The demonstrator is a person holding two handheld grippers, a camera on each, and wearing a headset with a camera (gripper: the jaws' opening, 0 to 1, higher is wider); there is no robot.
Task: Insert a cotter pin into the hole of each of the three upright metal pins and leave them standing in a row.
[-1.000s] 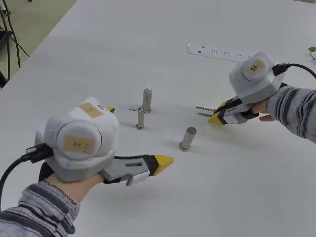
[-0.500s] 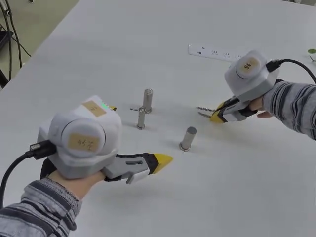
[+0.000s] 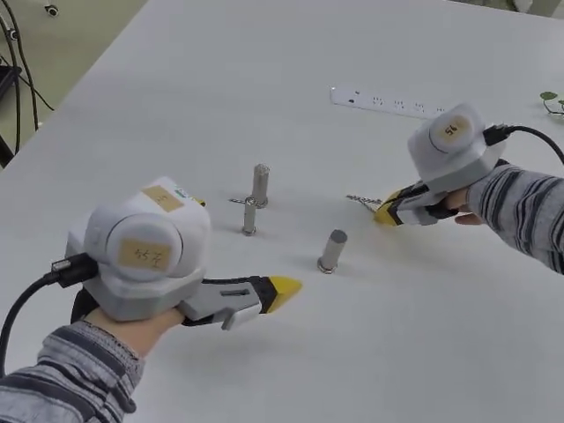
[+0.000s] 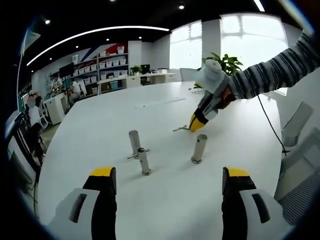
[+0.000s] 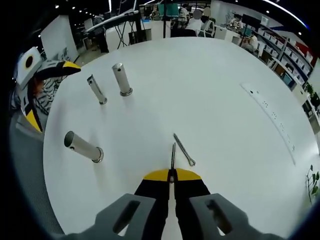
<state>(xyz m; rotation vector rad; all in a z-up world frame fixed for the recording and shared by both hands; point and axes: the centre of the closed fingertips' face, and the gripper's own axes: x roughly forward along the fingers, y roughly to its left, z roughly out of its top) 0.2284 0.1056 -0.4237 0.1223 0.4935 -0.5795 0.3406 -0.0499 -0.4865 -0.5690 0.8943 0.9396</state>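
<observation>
Right gripper view: gripping the held cotter pin (image 5: 173, 156) between the shut yellow tips of the right tool (image 5: 172, 175) at 6 o'clock, with the pin pointing toward 12 o'clock. Lying just beside it, toward 1 o'clock, the loose cotter pin (image 5: 184, 149), flat on the white tabletop (image 5: 210, 90). Standing at 9 o'clock the lone metal pin (image 5: 82, 147), and at 11 o'clock the middle metal pin (image 5: 96, 89) and the rear metal pin (image 5: 121, 78), close together. Lying at 3 o'clock, a power strip (image 5: 270, 117).

Left gripper view: keeping the two jaws of the left tool (image 4: 169, 172) wide apart at 6 o'clock, with nothing between them. Standing near the centre, the rear metal pin (image 4: 134, 143) and, just in front of it, the middle metal pin (image 4: 144, 161), carrying the inserted cotter pin (image 4: 134, 155) across its upper part. Standing apart toward 3 o'clock, the lone metal pin (image 4: 199, 148). Touching down at 1 o'clock, the right tool (image 4: 194, 125).

Head view: holding the left tool (image 3: 241, 246) at 7 o'clock and the right tool (image 3: 385, 216) at 3 o'clock, well apart. Standing upright between them, all three metal pins, not forming a straight row. Sticking out toward 9 o'clock from the middle metal pin (image 3: 250, 216), the inserted cotter pin (image 3: 240, 202).
</observation>
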